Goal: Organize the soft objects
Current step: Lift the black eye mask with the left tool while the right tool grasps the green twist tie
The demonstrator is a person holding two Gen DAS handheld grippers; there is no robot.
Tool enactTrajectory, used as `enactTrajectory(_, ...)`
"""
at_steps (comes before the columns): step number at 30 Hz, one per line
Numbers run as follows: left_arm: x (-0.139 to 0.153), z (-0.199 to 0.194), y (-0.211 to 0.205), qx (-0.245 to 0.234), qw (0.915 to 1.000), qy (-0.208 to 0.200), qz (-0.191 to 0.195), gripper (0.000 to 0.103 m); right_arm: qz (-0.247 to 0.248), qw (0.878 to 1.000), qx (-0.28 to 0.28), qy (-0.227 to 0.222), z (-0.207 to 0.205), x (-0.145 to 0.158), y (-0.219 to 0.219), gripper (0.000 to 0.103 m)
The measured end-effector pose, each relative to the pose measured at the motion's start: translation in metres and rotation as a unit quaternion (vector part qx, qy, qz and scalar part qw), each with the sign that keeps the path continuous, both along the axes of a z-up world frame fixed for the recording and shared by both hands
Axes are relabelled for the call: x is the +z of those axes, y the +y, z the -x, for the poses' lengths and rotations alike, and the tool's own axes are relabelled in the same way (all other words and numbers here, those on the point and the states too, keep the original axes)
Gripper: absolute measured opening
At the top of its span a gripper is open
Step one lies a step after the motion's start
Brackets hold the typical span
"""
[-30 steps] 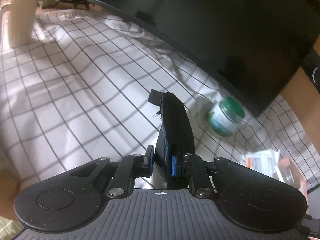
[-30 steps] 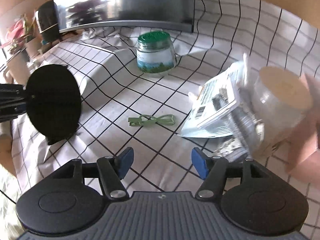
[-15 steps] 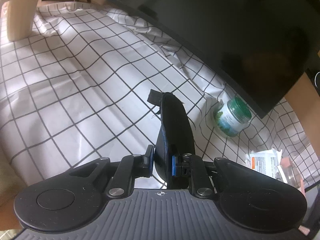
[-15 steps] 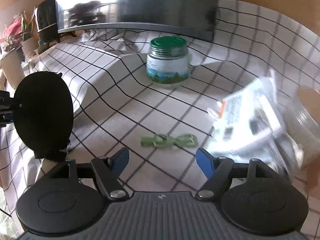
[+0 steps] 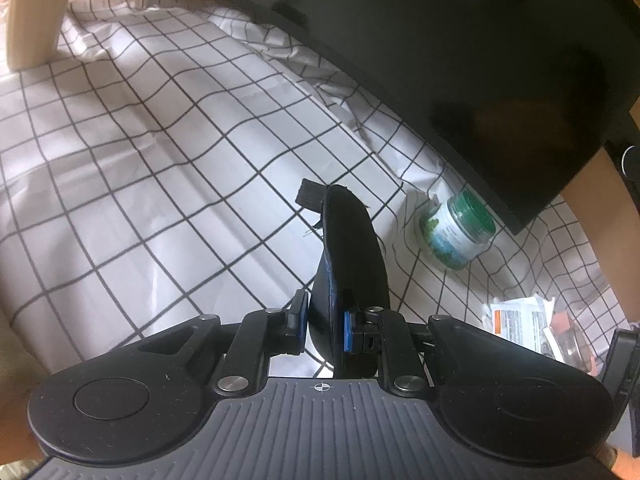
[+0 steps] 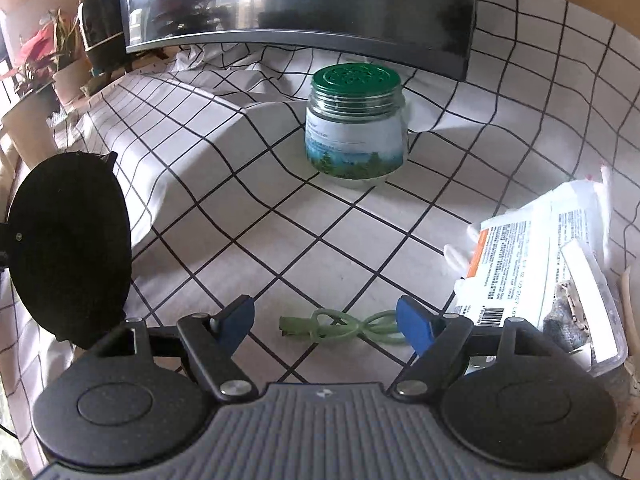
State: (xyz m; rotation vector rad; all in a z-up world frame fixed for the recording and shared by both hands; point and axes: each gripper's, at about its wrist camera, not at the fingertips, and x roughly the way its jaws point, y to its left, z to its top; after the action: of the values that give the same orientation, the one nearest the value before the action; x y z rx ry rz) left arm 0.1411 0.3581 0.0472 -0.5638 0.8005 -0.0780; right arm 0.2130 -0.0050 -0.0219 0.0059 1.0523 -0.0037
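Note:
My left gripper [image 5: 326,322] is shut on a black oval soft pad [image 5: 352,248] and holds it edge-on above the checked cloth. The same pad [image 6: 70,248] shows at the left of the right wrist view, held up in the air. My right gripper [image 6: 326,320] is open, its blue fingertips [image 6: 414,324] on either side of a thin green hair tie [image 6: 340,326] that lies flat on the cloth. The jaws stand apart from the tie.
A green-lidded jar [image 6: 354,124] stands behind the tie; it also shows in the left wrist view [image 5: 456,230]. A clear box with paper packets [image 6: 560,276] is at the right. A dark monitor [image 6: 300,0] spans the back. Potted plants [image 6: 36,76] stand far left.
My right gripper has moved forward and down until its open jaws flank the green hair tie. My left gripper still holds the black pad and has shifted slightly.

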Motion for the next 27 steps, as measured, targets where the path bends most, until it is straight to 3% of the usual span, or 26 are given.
enactTrajectory(5, 0.0, -0.002, -0.004, 0.0, 1.0, 0.0, 0.0, 0.019, -0.04, 0.999, 0.036, 0.0, 0.011, 0.004, 0.013, 0.079)
enactTrajectory(8, 0.001, -0.005, -0.007, -0.004, 1.0, -0.001, -0.001, 0.019, -0.013, 0.999, 0.052, -0.011, 0.019, 0.006, 0.026, 0.079)
enactTrajectory(11, 0.0, -0.007, -0.011, -0.01, 1.0, 0.001, -0.001, 0.019, 0.003, 0.999, 0.038, -0.022, 0.021, 0.007, 0.024, 0.079)
enactTrajectory(19, -0.004, -0.009, -0.016, -0.014, 0.9999, 0.008, 0.003, 0.019, -0.02, 1.0, -0.013, -0.014, 0.019, 0.0, 0.009, 0.083)
enactTrajectory(23, -0.003, -0.009, -0.017, -0.017, 0.9998, 0.009, 0.0, 0.019, 0.025, 0.999, -0.025, -0.03, 0.019, -0.007, 0.023, 0.083)
enactTrajectory(25, -0.003, -0.009, -0.017, -0.02, 0.9998, 0.008, -0.001, 0.019, 0.037, 0.999, -0.017, -0.034, 0.023, -0.007, 0.026, 0.079)
enactTrajectory(26, -0.003, -0.008, -0.016, -0.019, 0.9998, 0.009, -0.002, 0.019, 0.035, 0.999, -0.011, -0.035, 0.024, -0.006, 0.026, 0.07)
enactTrajectory(27, -0.003, -0.008, -0.015, -0.019, 0.9998, 0.009, -0.002, 0.019, 0.032, 0.999, -0.005, -0.031, 0.024, -0.004, 0.026, 0.07)
